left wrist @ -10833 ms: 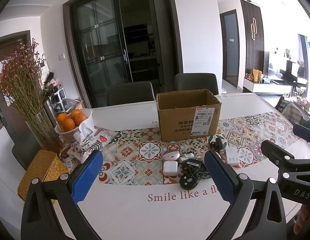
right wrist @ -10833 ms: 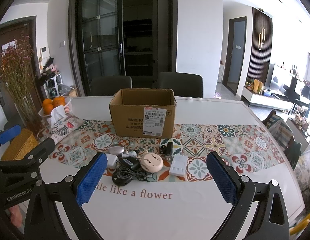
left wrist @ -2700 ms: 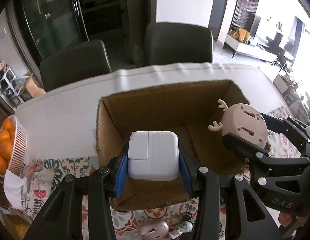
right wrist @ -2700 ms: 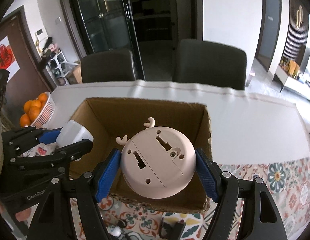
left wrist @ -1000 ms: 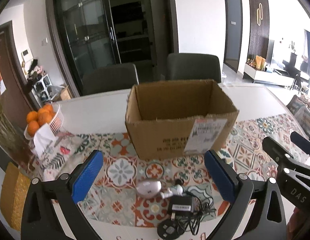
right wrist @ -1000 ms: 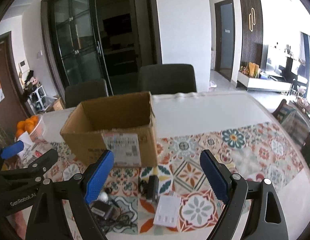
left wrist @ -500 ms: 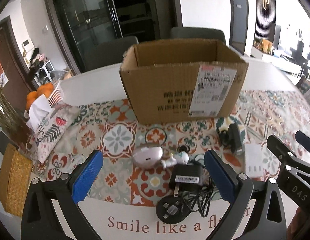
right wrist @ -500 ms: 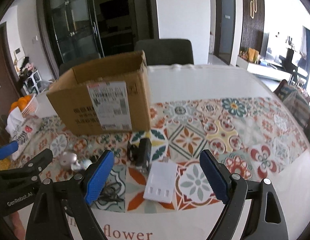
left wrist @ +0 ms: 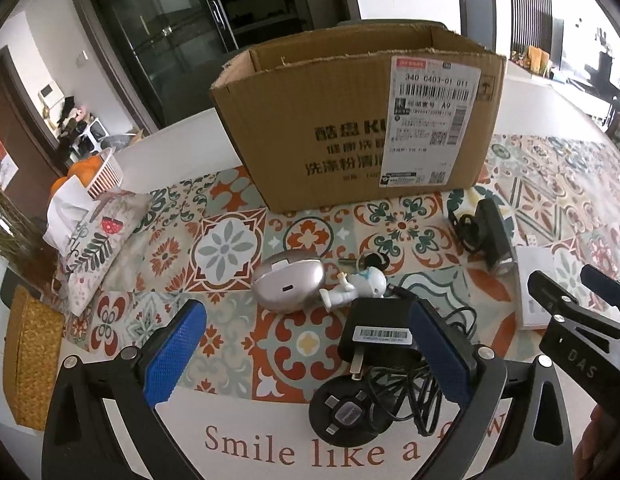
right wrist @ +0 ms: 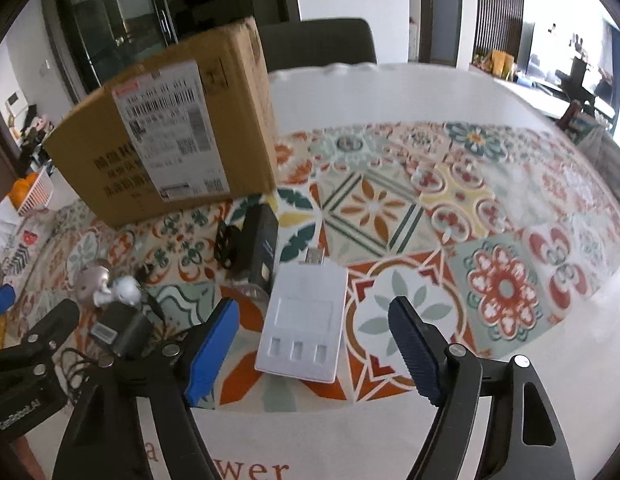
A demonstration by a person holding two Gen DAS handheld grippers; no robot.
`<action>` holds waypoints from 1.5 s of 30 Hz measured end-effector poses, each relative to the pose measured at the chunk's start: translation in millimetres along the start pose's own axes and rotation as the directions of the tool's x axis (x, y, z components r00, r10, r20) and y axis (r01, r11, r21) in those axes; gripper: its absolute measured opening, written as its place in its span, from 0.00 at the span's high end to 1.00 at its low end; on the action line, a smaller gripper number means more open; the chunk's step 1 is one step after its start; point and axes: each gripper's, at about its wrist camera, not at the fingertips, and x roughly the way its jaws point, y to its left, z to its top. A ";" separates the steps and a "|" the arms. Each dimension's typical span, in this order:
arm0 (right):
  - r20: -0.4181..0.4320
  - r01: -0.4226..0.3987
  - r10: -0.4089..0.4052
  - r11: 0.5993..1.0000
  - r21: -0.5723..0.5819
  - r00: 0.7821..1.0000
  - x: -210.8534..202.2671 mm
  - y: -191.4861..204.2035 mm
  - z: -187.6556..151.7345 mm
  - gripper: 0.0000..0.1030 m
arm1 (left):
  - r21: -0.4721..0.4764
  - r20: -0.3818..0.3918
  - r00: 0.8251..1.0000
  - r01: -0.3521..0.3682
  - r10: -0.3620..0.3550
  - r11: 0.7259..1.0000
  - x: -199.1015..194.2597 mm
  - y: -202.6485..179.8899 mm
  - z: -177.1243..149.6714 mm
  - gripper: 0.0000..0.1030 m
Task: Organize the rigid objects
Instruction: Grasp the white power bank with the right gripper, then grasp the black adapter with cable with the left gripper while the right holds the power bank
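Leftmost, against the table edge: a woven straw box (left wrist: 30, 360), then a leaf-print pouch (left wrist: 98, 240) and a white basket of oranges (left wrist: 98, 172) behind it. Further in, on the tiled table runner (left wrist: 230, 248), a silver egg-shaped case (left wrist: 290, 284) touching a small white figurine (left wrist: 357, 286) on its right. Over these, the left gripper (left wrist: 306, 356), blue pads spread wide and empty. Inside that gap, toward the right pad: a black power adapter (left wrist: 377, 340) with its tangled cable (left wrist: 421, 392), and just below, a round black travel plug (left wrist: 347, 412) resting on the printed words. Case and figurine just beyond the fingertips, nearer the middle of the gap.

Behind, upright and open-topped, the cardboard box (left wrist: 349, 120) with a shipping label facing forward. To its right, near the front corner, a black charger (right wrist: 260, 244) with a wound cord, lying flat.

Rightmost, the right gripper (right wrist: 313, 344), jaws closing yet not touching anything. Squarely between the pads, flat on the runner: a white rectangular charger (right wrist: 306, 328) with three slots near and a USB plug pointing away. Clear gaps on both sides, wider on the right.
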 end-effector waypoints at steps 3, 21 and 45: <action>-0.020 0.002 -0.002 1.000 -0.003 1.000 9.4 0.5 -3.3 0.26 | 0.007 -0.006 1.000 -0.003 0.003 1.000 3.2 -1.5 -0.4 0.00; -0.052 0.051 -0.054 0.997 -0.066 0.997 33.6 7.6 -9.3 0.53 | 0.020 -0.014 1.000 -0.015 0.015 1.000 9.0 -2.4 -7.5 0.00; 0.042 -0.026 0.027 1.000 -0.018 0.999 -28.5 13.1 -1.8 0.53 | -0.027 -0.168 0.940 0.297 -0.298 0.954 24.1 1.4 -3.2 0.20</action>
